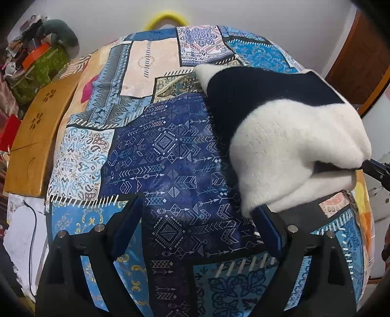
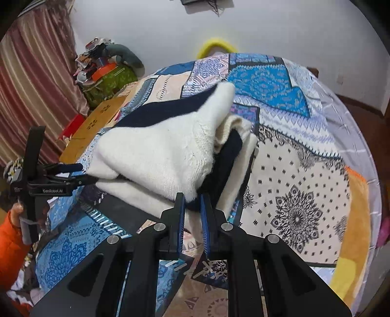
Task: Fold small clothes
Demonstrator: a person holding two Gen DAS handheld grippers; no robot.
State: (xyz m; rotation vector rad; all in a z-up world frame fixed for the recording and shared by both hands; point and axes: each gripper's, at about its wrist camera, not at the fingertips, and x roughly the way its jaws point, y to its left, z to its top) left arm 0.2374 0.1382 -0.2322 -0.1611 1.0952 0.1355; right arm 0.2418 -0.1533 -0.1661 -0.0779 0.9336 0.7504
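A small white and navy knit sweater (image 1: 290,136) lies folded in a thick bundle on a patchwork bedspread (image 1: 168,151). My left gripper (image 1: 195,214) is open, its right finger (image 1: 264,219) just under the sweater's near white edge, nothing between the jaws. In the right wrist view the sweater (image 2: 165,148) shows as stacked white and navy layers. My right gripper (image 2: 193,200) is nearly closed, pinching the sweater's near lower corner. The left gripper (image 2: 73,174) shows at the left, touching the sweater's far end.
A wooden lap tray (image 1: 36,136) lies at the bed's left edge. A cluttered green box (image 1: 41,63) and striped curtain (image 2: 31,92) stand beyond it. A yellow ring (image 1: 165,19) sits past the bed's far end. Beige patterned cloth (image 2: 292,190) spreads to the right.
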